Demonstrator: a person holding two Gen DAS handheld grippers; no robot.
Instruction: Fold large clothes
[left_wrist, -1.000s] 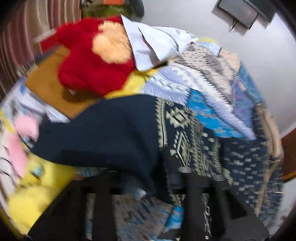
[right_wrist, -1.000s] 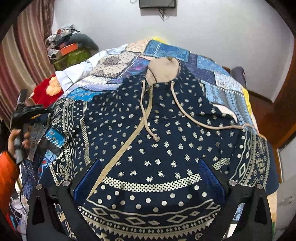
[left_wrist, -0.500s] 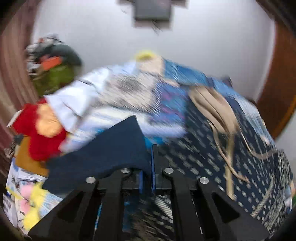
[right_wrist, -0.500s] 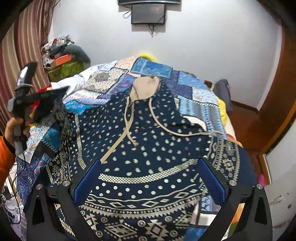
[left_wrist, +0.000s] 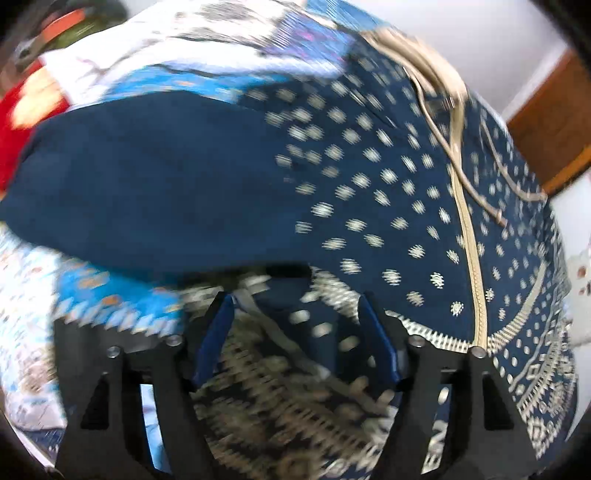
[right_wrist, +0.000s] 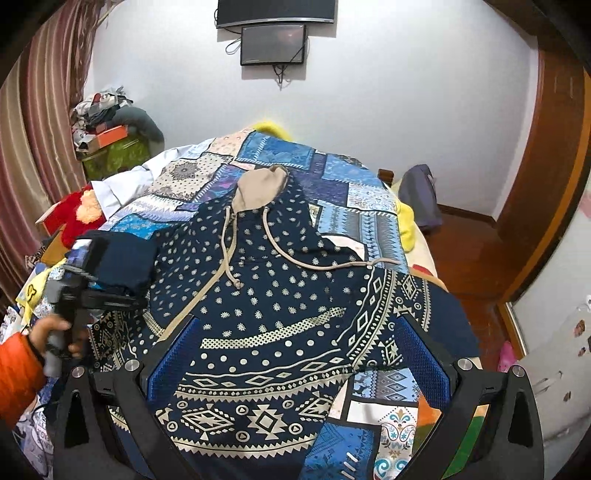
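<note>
A navy hoodie (right_wrist: 280, 291) with cream dots, a beige hood (right_wrist: 258, 188) and drawstrings lies face up on the bed. Its left sleeve (left_wrist: 147, 177) is folded inward, plain navy underside up, and rests on the chest (right_wrist: 125, 258). My left gripper (left_wrist: 295, 332) hovers just above the sleeve's patterned cuff. Its jaws are opening, with cloth lying under the gap and neither blue pad pressing on it. A hand (right_wrist: 55, 332) in an orange sleeve holds that gripper at the hoodie's left side. My right gripper (right_wrist: 299, 354) hangs wide open over the patterned hem, holding nothing.
A blue patchwork bedspread (right_wrist: 280, 155) covers the bed. A red plush toy (right_wrist: 74, 218) and a white shirt (right_wrist: 122, 184) lie at its left edge, with a cluttered green box (right_wrist: 110, 155) behind them. A grey bag (right_wrist: 421, 195) sits right of the bed, by wooden panelling (right_wrist: 546, 184).
My left gripper, shut on the left sleeve, carried it rightward over the hoodie's chest, then its jaws parted and let the sleeve drop. My right gripper rose and drew back, still open.
</note>
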